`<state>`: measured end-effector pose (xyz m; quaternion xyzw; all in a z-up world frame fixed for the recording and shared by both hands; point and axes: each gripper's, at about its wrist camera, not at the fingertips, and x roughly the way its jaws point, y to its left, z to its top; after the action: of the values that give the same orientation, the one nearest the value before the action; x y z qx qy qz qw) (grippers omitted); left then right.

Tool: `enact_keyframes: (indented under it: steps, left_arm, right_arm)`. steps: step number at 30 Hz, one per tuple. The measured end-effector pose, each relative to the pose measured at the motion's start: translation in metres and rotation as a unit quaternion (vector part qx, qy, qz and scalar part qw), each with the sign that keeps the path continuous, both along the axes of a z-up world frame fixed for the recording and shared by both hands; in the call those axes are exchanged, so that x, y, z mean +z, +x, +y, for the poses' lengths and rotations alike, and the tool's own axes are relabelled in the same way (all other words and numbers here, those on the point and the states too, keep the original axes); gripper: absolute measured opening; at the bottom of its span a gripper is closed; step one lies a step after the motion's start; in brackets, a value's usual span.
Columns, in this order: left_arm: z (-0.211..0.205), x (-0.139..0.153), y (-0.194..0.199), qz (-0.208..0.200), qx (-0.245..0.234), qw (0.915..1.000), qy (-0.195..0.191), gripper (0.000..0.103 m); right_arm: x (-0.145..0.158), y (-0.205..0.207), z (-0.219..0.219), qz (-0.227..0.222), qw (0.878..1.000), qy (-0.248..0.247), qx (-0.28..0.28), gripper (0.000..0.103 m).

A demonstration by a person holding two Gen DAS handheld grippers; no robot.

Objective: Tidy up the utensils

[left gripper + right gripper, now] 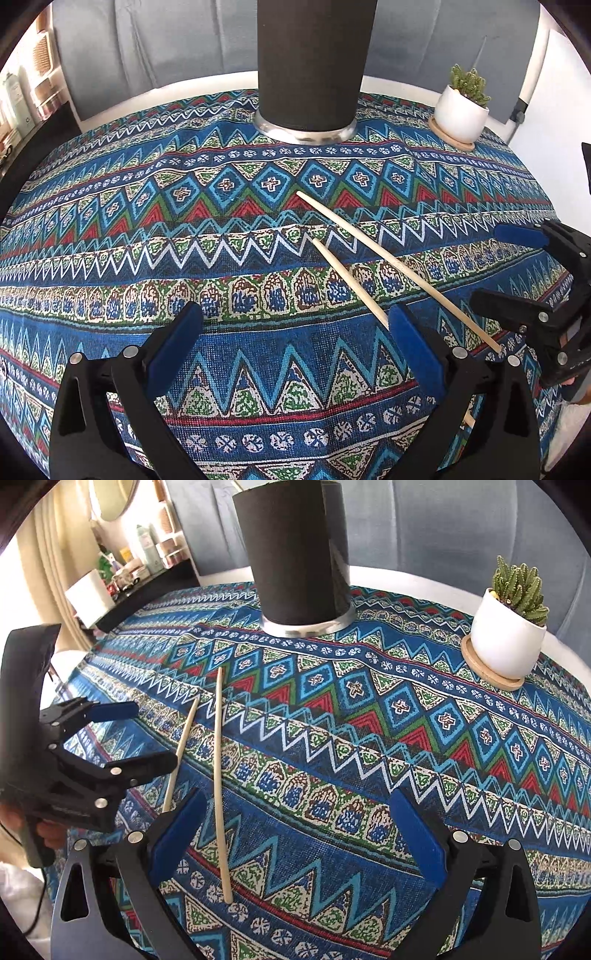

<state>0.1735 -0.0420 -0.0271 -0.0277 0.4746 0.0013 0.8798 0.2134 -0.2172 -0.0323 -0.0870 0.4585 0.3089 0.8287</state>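
Observation:
Two wooden chopsticks lie on the patterned blue tablecloth. In the left wrist view the longer-showing chopstick [399, 269] runs diagonally to the lower right and the other chopstick [351, 282] passes behind my left gripper's right finger. My left gripper [295, 325] is open and empty just left of them. My right gripper [517, 266] shows at the right edge, open. In the right wrist view my right gripper [295, 812] is open and empty; one chopstick [221, 786] lies between its fingers near the left pad, the other chopstick [181, 755] lies left of it. My left gripper [147, 734] is open beside that one. A tall black cylindrical holder [314, 66] [299, 554] stands at the far side.
A small cactus in a white pot on a wooden saucer [461, 110] [508, 642] stands at the far right. The round table's white edge [406, 576] curves behind. A grey sofa lies beyond; a shelf with bottles and a paper roll [90, 594] is at the left.

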Motion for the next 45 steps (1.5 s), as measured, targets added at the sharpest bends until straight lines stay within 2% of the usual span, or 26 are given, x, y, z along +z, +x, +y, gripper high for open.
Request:
enact_keyframes:
  steps: [2, 5, 8, 9, 10, 11, 16, 21, 23, 25, 28, 32, 35, 39, 45]
  left_arm:
    - [0.000, 0.000, -0.004, -0.001, 0.022, 0.9998, -0.001, 0.098]
    - [-0.002, -0.001, -0.011, -0.011, 0.041, 0.9991, 0.005, 0.098]
    - [-0.003, -0.002, -0.021, -0.027, 0.044, 0.9986, 0.010, 0.098]
    - [-0.003, -0.002, -0.022, -0.021, 0.035, 0.9990, 0.016, 0.098]
    - [-0.007, -0.003, -0.023, -0.018, 0.015, 0.9991, 0.036, 0.098]
    - [-0.009, -0.002, -0.025, -0.019, -0.011, 0.9990, 0.039, 0.098]
    - [0.004, 0.000, -0.029, -0.012, -0.095, 0.9949, 0.031, 0.099]
    - [0.032, 0.002, -0.032, 0.003, -0.078, 0.9969, 0.011, 0.097]
    - [0.035, 0.003, -0.036, -0.004, -0.084, 0.9965, 0.000, 0.097]
    - [0.037, 0.002, -0.035, -0.005, -0.081, 0.9966, -0.009, 0.097]
    - [0.039, 0.004, -0.033, 0.002, -0.078, 0.9967, -0.024, 0.097]
    - [0.044, 0.006, -0.030, 0.015, -0.073, 0.9959, -0.052, 0.097]
    - [0.046, 0.007, -0.029, 0.023, -0.074, 0.9949, -0.064, 0.097]
    - [0.046, 0.009, -0.029, 0.024, -0.074, 0.9947, -0.068, 0.097]
    - [0.038, 0.007, -0.027, 0.038, -0.051, 0.9965, -0.054, 0.097]
  right_arm:
    - [-0.003, -0.004, 0.006, -0.001, 1.000, -0.018, 0.005, 0.096]
    - [-0.007, -0.012, 0.019, -0.032, 0.997, -0.064, 0.014, 0.095]
    - [-0.008, -0.013, 0.021, -0.048, 0.997, -0.057, 0.005, 0.095]
    - [-0.009, -0.010, 0.018, -0.040, 0.998, -0.050, 0.001, 0.095]
    - [-0.008, -0.009, 0.016, -0.043, 0.998, -0.054, -0.005, 0.095]
    - [-0.008, -0.007, 0.011, -0.038, 0.998, -0.055, -0.017, 0.095]
    - [-0.006, -0.006, -0.009, -0.025, 0.994, -0.064, -0.091, 0.095]
    - [-0.005, -0.024, -0.016, -0.043, 0.991, -0.079, -0.100, 0.095]
    - [0.004, -0.040, -0.015, -0.094, 0.984, -0.101, -0.110, 0.095]
    - [0.011, -0.057, -0.008, -0.128, 0.983, -0.105, -0.084, 0.095]
    - [0.009, -0.071, 0.012, -0.157, 0.973, -0.155, -0.065, 0.095]
    - [0.004, -0.087, 0.039, -0.163, 0.972, -0.169, -0.017, 0.095]
    - [0.003, -0.090, 0.055, -0.161, 0.974, -0.162, -0.003, 0.095]
    - [0.006, -0.089, 0.059, -0.099, 0.991, -0.082, 0.024, 0.095]
    - [0.019, -0.077, 0.047, -0.146, 0.984, -0.107, -0.005, 0.095]
